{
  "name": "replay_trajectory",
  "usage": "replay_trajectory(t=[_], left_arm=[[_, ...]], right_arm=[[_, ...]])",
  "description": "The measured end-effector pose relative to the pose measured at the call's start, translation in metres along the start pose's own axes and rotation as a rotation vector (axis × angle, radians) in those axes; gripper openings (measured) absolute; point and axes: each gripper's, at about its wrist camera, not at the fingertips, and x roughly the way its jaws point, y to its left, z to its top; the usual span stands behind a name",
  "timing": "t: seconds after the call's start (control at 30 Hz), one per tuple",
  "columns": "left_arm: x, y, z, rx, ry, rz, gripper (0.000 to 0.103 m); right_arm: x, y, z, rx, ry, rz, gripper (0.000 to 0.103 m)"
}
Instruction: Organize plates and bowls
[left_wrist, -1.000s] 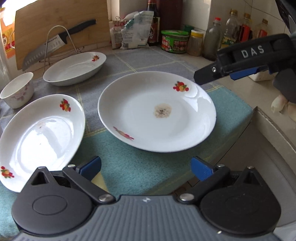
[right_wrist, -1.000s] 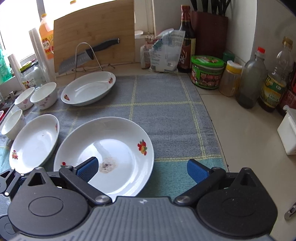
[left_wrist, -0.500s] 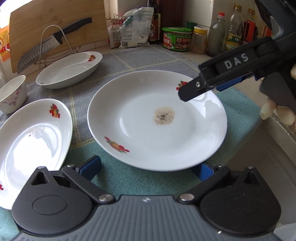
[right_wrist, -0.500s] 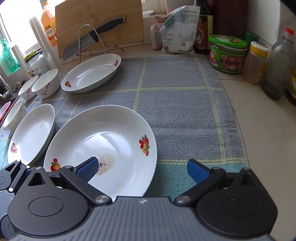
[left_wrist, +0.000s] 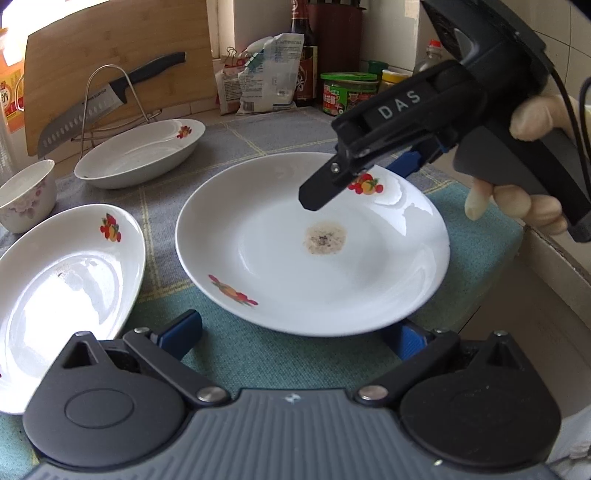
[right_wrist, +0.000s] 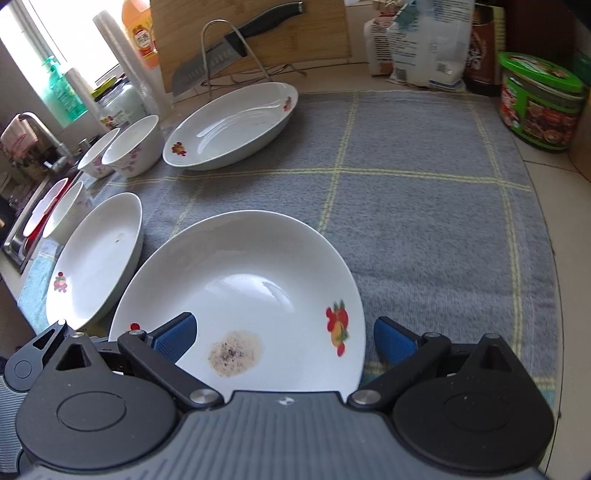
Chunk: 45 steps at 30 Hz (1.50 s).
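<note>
A large round white plate (left_wrist: 258, 266) with fruit prints and a brown stain in its middle lies on the grey and teal mat (left_wrist: 280, 354). My left gripper (left_wrist: 295, 334) is open at the plate's near rim, which hides part of its right pad. My right gripper (left_wrist: 358, 181) is open too. It straddles the plate's far right rim, one finger over the plate and the blue pad outside it. In the right wrist view the plate (right_wrist: 258, 280) fills the gap between the fingers of the right gripper (right_wrist: 284, 339). An oval dish (left_wrist: 66, 295) lies to the left.
A second oval dish (right_wrist: 232, 125) sits at the back of the mat (right_wrist: 424, 203), with small flowered bowls (right_wrist: 133, 149) beside it. More bowls stand by the sink edge (right_wrist: 22, 229). A knife on a wire rack (left_wrist: 103, 107), a cutting board, bags, bottles and a green-lidded jar (left_wrist: 347, 92) line the wall.
Both grippers have closed in on the stained plate. The right gripper came down over its far right rim, and the left gripper advanced until the near rim overlaps its right pad.
</note>
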Motion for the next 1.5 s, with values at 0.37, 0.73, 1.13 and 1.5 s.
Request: replay_trajectory(t=[0.37, 0.73, 1.13, 1.5], left_arm=[[0.003, 0.004, 0.0, 0.044, -0.013, -0.042, 0.103], [0.004, 0.006, 0.002, 0.071, -0.009, -0.066, 0.103], [0.007, 0.006, 0.006, 0.119, 0.002, -0.091, 0.103], [0.007, 0.009, 0.007, 0.142, 0.004, -0.119, 0.102]], right_arm=[[0.01, -0.006, 0.02, -0.108, 0.06, 0.089, 0.103], [0.016, -0.013, 0.033, -0.235, 0.117, 0.197, 0.103], [0.019, -0.015, 0.042, -0.262, 0.177, 0.283, 0.103], [0.025, -0.007, 0.046, -0.241, 0.211, 0.284, 0.103]])
